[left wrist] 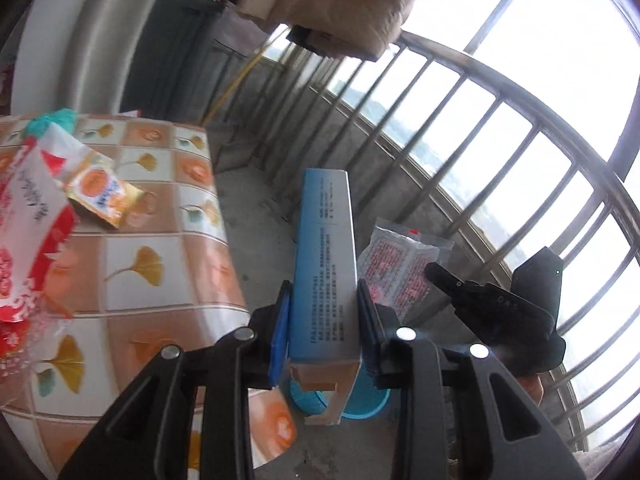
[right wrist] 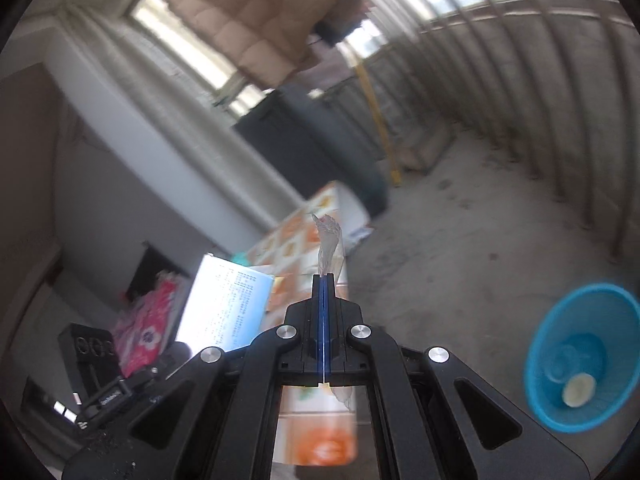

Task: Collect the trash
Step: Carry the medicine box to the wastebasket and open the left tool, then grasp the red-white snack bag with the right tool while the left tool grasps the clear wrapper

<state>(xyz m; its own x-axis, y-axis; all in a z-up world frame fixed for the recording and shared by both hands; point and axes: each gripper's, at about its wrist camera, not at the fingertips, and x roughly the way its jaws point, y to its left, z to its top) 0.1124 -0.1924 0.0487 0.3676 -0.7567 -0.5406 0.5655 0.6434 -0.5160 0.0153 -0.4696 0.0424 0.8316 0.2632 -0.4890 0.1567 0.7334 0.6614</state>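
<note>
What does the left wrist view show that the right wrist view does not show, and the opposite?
Only the left wrist view: the orange packet and red-and-white wrapper lying on the table, and the flat face of the clear wrapper in the right tool.

Only the right wrist view: the inside of the blue basket, with a pale round piece.

Both: the blue box gripped by the left tool, the table, the basket, the railing.

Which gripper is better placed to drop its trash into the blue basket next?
Left, probably: its blue carton hangs directly over the blue basket. In the right wrist view the basket sits well off to the side of the clear wrapper.
</note>
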